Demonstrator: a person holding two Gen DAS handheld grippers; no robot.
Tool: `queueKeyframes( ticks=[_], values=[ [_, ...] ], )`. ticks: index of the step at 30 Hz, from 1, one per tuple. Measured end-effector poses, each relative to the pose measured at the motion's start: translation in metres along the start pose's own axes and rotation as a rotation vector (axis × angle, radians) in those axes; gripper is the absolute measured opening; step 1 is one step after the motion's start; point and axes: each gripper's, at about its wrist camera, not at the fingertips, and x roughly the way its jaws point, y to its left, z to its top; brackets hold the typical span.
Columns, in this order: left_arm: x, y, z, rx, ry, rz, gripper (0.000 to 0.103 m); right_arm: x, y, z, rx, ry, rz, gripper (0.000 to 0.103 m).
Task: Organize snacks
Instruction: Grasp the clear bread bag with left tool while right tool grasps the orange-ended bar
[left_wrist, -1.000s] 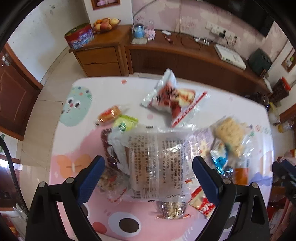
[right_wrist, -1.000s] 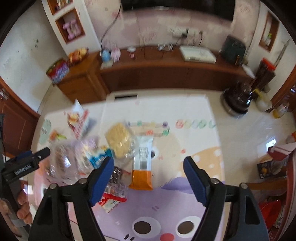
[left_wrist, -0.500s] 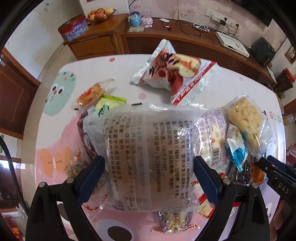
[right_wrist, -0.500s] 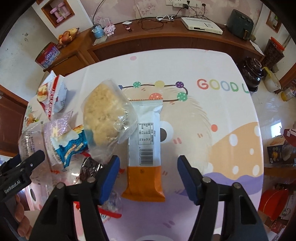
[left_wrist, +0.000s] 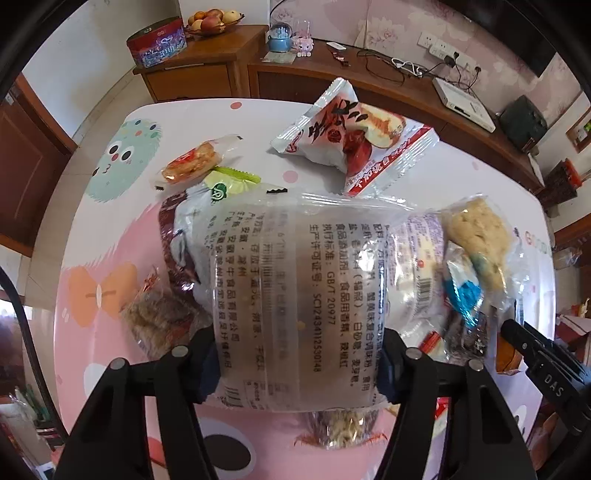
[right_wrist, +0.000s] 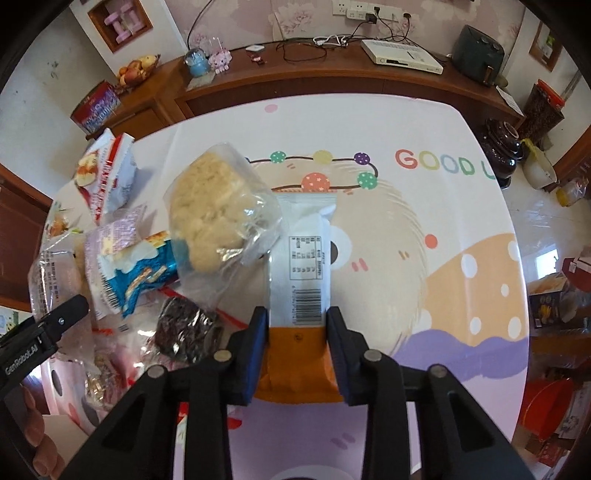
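Both hand-held grippers have closed: left (left_wrist: 299, 365) on clear packet (left_wrist: 295, 295), right (right_wrist: 297, 347) on orange-ended bar (right_wrist: 301, 280).

Clear printed packet (left_wrist: 295, 295): "GB/T 20977", "SC12434112530148". Counter (right_wrist: 480, 206) cover: "GOOD". Right tool (left_wrist: 546, 373) body: "DAS". Left tool (right_wrist: 40, 336) body: "GenRobot.AI".

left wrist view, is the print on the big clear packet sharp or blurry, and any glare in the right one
Left wrist view: the print on the clear packet is soft, legible mostly on its right half. Right wrist view: sharp barcode on the orange and white packet, glare on the puffed-snack bag.
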Motion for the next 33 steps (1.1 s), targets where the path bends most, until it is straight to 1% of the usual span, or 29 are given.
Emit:
queueKeyframes(
  ticks=[3,6,9,14,18,20,21,23,25,28,31,33],
  values=[
    [-0.014,0.01,-0.006,-0.005,-0.022,-0.002,0.062,-0.02,-0.002,-0.005,0.016,-0.03,0.03,0.032],
    [-0.038,0.019,-0.013,-0.023,-0.05,-0.021,0.061,-0.048,-0.005,-0.014,0.026,-0.063,0.07,0.032],
    [-0.074,0.029,-0.023,-0.031,-0.103,-0.049,0.061,-0.079,-0.004,-0.027,0.03,-0.096,0.11,0.032],
    [-0.137,0.042,-0.045,-0.002,-0.202,-0.107,0.061,-0.139,0.007,-0.059,0.011,-0.182,0.173,0.032],
    [-0.2,0.049,-0.081,0.064,-0.301,-0.159,0.061,-0.196,0.024,-0.092,-0.026,-0.275,0.259,0.032],
    [-0.22,0.052,-0.095,0.092,-0.325,-0.183,0.062,-0.22,0.034,-0.11,-0.053,-0.318,0.288,0.032],
    [-0.235,0.055,-0.108,0.11,-0.337,-0.209,0.062,-0.234,0.041,-0.121,-0.075,-0.341,0.302,0.032],
    [-0.251,0.06,-0.127,0.134,-0.355,-0.234,0.062,-0.251,0.054,-0.139,-0.109,-0.365,0.325,0.033],
    [-0.266,0.064,-0.148,0.164,-0.382,-0.227,0.063,-0.266,0.069,-0.16,-0.147,-0.389,0.357,0.033],
    [-0.28,0.07,-0.177,0.211,-0.43,-0.184,0.063,-0.277,0.084,-0.189,-0.177,-0.404,0.421,0.033],
    [-0.288,0.078,-0.207,0.233,-0.481,-0.148,0.064,-0.275,0.097,-0.215,-0.213,-0.4,0.413,0.033],
    [-0.287,0.082,-0.226,0.233,-0.51,-0.115,0.064,-0.271,0.107,-0.233,-0.25,-0.414,0.384,0.033]
  ],
)
